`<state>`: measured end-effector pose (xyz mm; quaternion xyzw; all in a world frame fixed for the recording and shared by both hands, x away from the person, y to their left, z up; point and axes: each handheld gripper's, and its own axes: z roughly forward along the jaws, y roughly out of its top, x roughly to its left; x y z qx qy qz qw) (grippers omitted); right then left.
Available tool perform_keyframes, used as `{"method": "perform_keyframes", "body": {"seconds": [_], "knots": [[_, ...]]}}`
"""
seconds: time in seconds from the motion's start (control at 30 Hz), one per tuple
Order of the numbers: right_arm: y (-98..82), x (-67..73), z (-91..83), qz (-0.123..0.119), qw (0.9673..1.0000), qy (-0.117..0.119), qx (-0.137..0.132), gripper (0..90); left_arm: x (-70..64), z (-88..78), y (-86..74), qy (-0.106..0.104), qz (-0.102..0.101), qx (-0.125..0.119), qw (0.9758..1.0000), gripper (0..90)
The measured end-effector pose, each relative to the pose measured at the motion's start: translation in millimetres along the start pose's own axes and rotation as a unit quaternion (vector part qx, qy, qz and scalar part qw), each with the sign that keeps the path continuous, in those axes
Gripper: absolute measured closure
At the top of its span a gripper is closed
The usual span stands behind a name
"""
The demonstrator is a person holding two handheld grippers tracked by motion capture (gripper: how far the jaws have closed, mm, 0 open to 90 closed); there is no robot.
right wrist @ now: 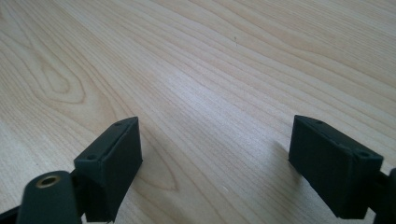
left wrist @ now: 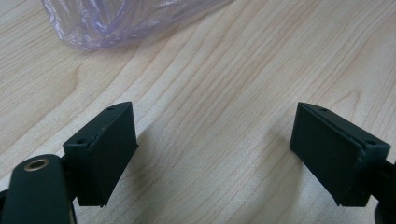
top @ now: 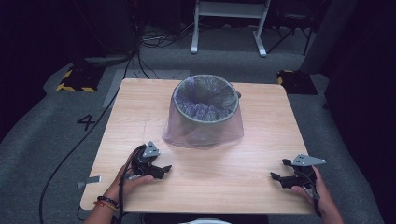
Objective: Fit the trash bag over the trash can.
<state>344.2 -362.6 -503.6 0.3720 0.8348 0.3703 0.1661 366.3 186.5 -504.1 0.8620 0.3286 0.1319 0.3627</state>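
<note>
A grey waste bin [top: 205,108] stands at the middle back of the wooden table [top: 261,140], lined with a thin purple plastic bag [top: 187,133] whose skirt hangs down around the outside to the tabletop. My left gripper [top: 161,167] rests near the front left, open, jaws pointing right, a short way in front of the bag's hem. The bag's edge [left wrist: 116,23] lies at the top of the left gripper view, beyond the open gripper [left wrist: 215,154], nothing between the jaws. My right gripper [top: 279,175] sits at the front right, open. Bare wood lies between its jaws [right wrist: 215,163].
The table stands on grey carpet. A cable [top: 70,154] runs along the floor on the left. Black-and-yellow floor plates [top: 77,79] lie behind the table's back corners, and a white frame [top: 229,23] stands farther back.
</note>
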Motion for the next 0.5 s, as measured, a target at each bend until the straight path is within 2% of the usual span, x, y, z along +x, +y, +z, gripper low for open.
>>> {"method": "perform_keyframes", "body": {"seconds": [0.5], "knots": [[0.3, -0.3, 0.4, -0.001, 1.0, 0.0, 0.0, 16.9, 0.7, 0.8, 1.1, 0.001, 0.004, 0.001, 1.0, 14.0]]}}
